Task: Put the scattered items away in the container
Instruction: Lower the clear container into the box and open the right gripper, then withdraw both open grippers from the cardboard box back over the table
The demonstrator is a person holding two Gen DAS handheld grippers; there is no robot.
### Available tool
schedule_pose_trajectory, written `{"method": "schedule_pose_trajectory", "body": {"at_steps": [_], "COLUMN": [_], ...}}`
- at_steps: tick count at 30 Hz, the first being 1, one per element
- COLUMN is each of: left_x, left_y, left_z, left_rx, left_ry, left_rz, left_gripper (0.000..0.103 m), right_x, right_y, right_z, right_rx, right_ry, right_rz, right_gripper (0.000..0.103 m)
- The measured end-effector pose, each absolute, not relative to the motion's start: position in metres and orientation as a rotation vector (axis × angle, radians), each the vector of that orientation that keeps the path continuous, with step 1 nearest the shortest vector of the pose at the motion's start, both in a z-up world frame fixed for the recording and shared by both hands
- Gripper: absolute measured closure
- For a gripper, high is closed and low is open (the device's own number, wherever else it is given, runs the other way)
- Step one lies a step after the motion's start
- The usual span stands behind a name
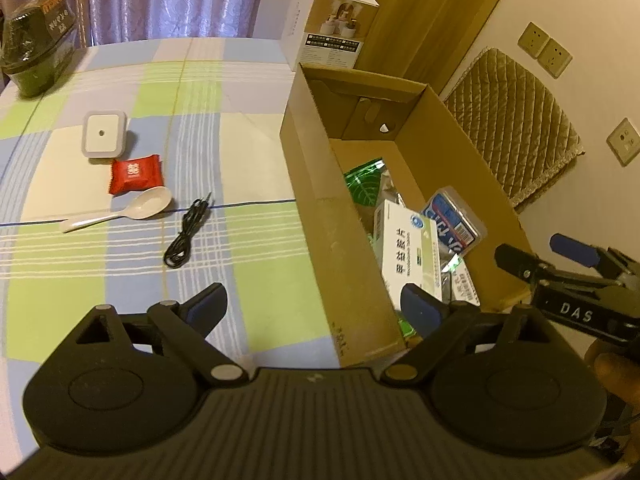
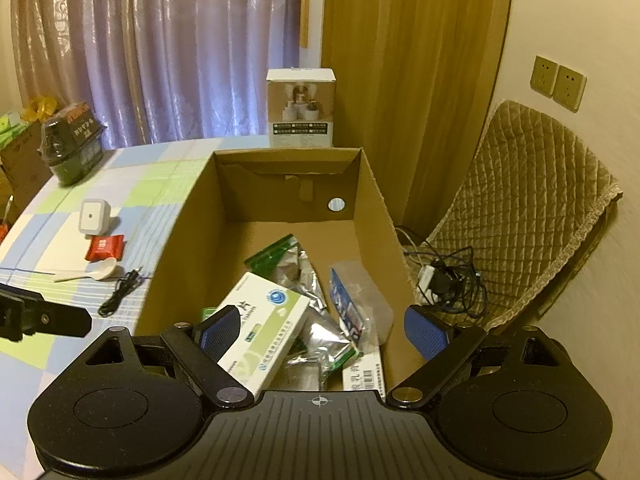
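Left wrist: one spoon (image 1: 136, 207), one cable (image 1: 187, 233) (black)

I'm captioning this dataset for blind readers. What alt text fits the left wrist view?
An open left gripper hovers at the near corner of a cardboard box holding a medicine box and packets. Left on the checked tablecloth lie a black cable, white spoon, red packet and white night light.

Right claw (image 2: 322, 330) spread wide over cardboard box (image 2: 372, 196).
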State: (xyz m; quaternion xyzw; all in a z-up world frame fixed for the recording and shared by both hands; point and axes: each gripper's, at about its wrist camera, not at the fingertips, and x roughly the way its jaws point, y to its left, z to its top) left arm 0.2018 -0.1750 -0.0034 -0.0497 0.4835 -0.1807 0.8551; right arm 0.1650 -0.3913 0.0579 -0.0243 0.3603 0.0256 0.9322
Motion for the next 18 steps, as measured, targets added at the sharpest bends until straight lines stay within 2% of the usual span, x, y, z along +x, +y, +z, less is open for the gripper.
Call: {"method": "schedule_pose_trajectory", "body": {"at_steps": [5,10,18], "left_x": [0.188,0.17,0.138], "left_y": [-0.16,-0.142,-0.082], "left_z": [0.005,0.008,-0.001], "left_rx": [-0.091,-0.033,-0.054], "left_ry": [1.009,0.997,1.022], "left_rz": [-0.36,-0.342,-0.261], "left_gripper": [0.009,0.002,0.001], "right_x": [0.152,0.136,0.111], "right_y": [-0.374,-0.353,-0.322], "right_z": [0.067,0.073,0.079], "right_rx": [-0.052,-0.064,-0.072], "right_ry": [0.724,0.718,0.71], "right_rz": [0.078,0.104,0.144], "right_gripper": [0.009,0.009,0.009]}}
